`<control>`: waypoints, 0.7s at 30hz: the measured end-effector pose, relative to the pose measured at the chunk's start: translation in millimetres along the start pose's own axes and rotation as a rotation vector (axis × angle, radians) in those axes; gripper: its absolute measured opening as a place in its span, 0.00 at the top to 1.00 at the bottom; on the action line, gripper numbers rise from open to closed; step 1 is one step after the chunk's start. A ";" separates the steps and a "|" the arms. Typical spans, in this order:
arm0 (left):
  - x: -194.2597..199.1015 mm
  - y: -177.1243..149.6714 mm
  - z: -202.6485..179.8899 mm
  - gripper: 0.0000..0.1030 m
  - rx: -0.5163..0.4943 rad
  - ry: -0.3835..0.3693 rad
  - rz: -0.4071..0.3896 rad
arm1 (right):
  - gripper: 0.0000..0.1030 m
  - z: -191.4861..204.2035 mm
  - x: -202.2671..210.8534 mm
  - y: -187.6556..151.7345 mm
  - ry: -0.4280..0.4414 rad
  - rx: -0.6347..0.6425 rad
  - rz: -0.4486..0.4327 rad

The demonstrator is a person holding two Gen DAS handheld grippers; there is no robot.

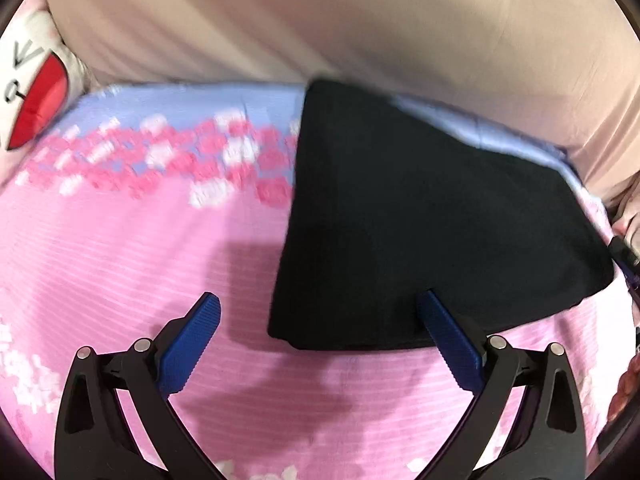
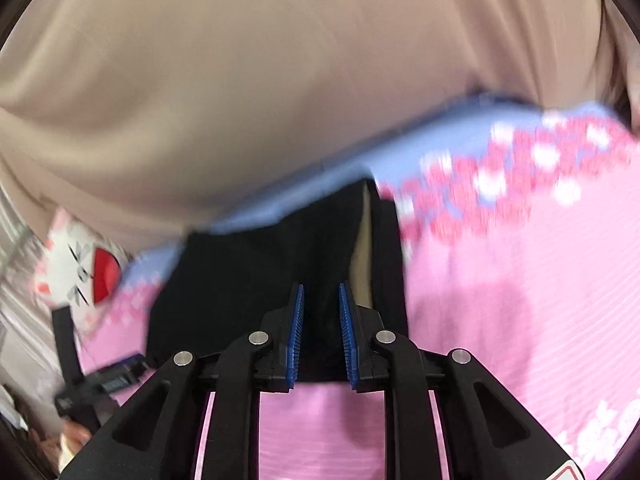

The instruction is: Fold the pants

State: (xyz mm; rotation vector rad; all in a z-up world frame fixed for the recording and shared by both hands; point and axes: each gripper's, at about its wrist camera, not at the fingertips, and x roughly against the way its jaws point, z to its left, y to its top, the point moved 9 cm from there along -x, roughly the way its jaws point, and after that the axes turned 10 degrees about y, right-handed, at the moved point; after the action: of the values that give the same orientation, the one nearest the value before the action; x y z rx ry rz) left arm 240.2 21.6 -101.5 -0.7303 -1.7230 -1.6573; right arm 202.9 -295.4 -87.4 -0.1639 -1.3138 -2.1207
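Flanking folded pants (image 1: 420,216): cat pillow (image 1: 32,92), beige curtain (image 1: 320,20) behind.

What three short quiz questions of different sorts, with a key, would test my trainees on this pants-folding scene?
1. True or false: the left gripper has its jaws spread wide with nothing clamped between them.
2. Multiple choice: the black pants lie on (a) a bare wooden table, (b) a pink floral bedsheet, (c) a green towel.
3. Short answer: what does the right gripper have between its blue pads?

Key: 1 true. 2 b. 3 The near edge of the folded black pants sits between the narrowly parted pads; whether they press it cannot be told.
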 end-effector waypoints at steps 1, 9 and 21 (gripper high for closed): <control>6.4 6.8 -2.3 0.05 0.003 -0.012 -0.022 | 0.84 8.0 0.3 7.8 0.005 0.022 -0.003; -33.1 79.9 -74.0 0.05 -0.107 -0.041 -0.034 | 0.94 15.2 -115.4 39.4 0.018 0.047 0.210; -90.2 89.6 -74.9 0.04 -0.155 0.077 -0.095 | 1.00 -53.9 -126.5 36.0 0.048 -0.046 0.126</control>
State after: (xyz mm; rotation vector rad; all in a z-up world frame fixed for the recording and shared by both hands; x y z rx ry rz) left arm 371.3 -45.1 -111.4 -0.6543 -1.6115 -1.8758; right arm 335.3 -295.4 -139.0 -0.2084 -1.1956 -2.0369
